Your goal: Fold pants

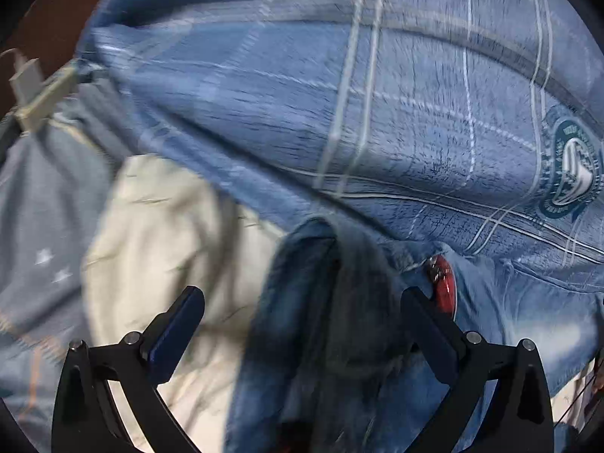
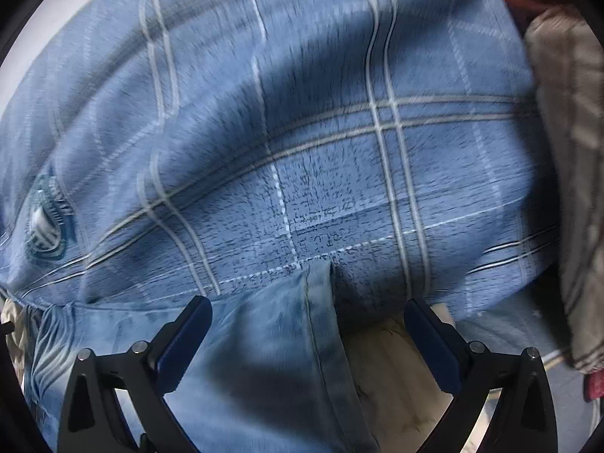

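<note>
Both grippers, left (image 1: 302, 324) and right (image 2: 307, 334), gape wide around faded blue denim pants (image 2: 264, 358); closing late could drop the folded edge

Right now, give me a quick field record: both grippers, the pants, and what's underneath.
left gripper: jaws open, a bunched fold of denim between them, not clamped
right gripper: jaws open, a seamed denim edge between them
pants: blue jeans, crumpled, not yet folded
red tag: on the jeans beside the left gripper's right finger
surface: blue plaid bedding
other: cream cloth under the jeans
image: motion-blurred
</note>
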A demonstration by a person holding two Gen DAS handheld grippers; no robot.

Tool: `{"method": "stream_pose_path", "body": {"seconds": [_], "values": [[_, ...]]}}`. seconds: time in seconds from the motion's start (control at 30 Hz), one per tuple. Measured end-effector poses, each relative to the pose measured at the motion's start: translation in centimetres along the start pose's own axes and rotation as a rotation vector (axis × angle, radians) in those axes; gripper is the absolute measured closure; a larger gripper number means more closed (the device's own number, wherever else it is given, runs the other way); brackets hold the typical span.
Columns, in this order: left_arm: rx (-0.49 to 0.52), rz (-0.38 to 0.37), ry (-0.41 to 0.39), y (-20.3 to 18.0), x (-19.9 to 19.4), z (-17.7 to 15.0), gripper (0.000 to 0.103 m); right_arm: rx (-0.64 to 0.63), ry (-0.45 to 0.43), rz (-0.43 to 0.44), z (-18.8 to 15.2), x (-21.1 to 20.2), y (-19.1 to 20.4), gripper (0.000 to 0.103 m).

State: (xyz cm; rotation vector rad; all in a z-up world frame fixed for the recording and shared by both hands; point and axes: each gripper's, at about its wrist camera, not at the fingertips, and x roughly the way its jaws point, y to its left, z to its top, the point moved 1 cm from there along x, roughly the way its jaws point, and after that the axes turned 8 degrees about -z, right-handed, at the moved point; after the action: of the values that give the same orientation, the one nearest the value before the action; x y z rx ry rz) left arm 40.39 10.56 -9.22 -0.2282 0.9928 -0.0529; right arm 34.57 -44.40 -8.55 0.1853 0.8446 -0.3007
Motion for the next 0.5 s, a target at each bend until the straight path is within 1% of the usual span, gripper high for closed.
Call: {"method": "stream_pose_path", "body": {"seconds": [0.03, 0.07, 0.1, 0.13, 0.17, 0.2, 0.23, 0.27, 0.3, 0.37, 0.43, 0.5], "values": [[0.003, -0.008, 0.012, -0.3, 0.8, 0.1, 0.003, 0.001, 0.022, 0.002, 0.0, 0.8, 0.2, 0.000], [0.005, -0.024, 0.029, -0.7, 1.9, 0.2, 0.010, 0.005, 0.051, 0.007, -0.2, 1.9, 0.4, 0.002], [0.008, -0.040, 0.051, -1.0, 2.9, 0.2, 0.024, 0.010, 0.064, 0.021, -0.4, 2.4, 0.5, 0.012], [0.008, -0.060, 0.070, -1.3, 3.7, 0.2, 0.034, 0.017, 0.081, 0.047, -0.7, 2.9, 0.6, 0.023], [0.005, -0.094, 0.088, -1.6, 4.4, 0.1, 0.053, 0.015, 0.102, 0.068, -0.9, 3.4, 0.8, 0.045], [0.005, -0.118, 0.095, -1.8, 4.9, 0.1, 0.065, 0.010, 0.105, 0.064, -1.2, 3.5, 0.9, 0.067], [0.017, -0.125, 0.097, -2.3, 5.2, 0.0, 0.068, 0.008, 0.094, 0.068, -1.4, 3.3, 0.9, 0.072], [0.033, -0.122, 0.089, -2.6, 5.2, 0.0, 0.078, 0.007, 0.073, 0.078, -1.6, 2.8, 0.9, 0.078], [0.043, -0.127, 0.077, -2.9, 5.0, 0.1, 0.083, 0.009, 0.043, 0.091, -1.8, 1.8, 0.7, 0.082], [0.058, -0.157, 0.021, -3.3, 3.4, -0.1, 0.088, 0.031, -0.001, 0.121, -2.1, -0.1, 0.3, 0.083], [0.083, -0.181, -0.037, -3.6, 1.3, -0.3, 0.089, 0.057, -0.047, 0.151, -2.5, -2.4, -0.5, 0.085], [0.089, -0.210, -0.076, -3.5, -1.1, -0.9, 0.090, 0.082, -0.078, 0.163, -3.1, -4.7, -1.5, 0.089]]}}
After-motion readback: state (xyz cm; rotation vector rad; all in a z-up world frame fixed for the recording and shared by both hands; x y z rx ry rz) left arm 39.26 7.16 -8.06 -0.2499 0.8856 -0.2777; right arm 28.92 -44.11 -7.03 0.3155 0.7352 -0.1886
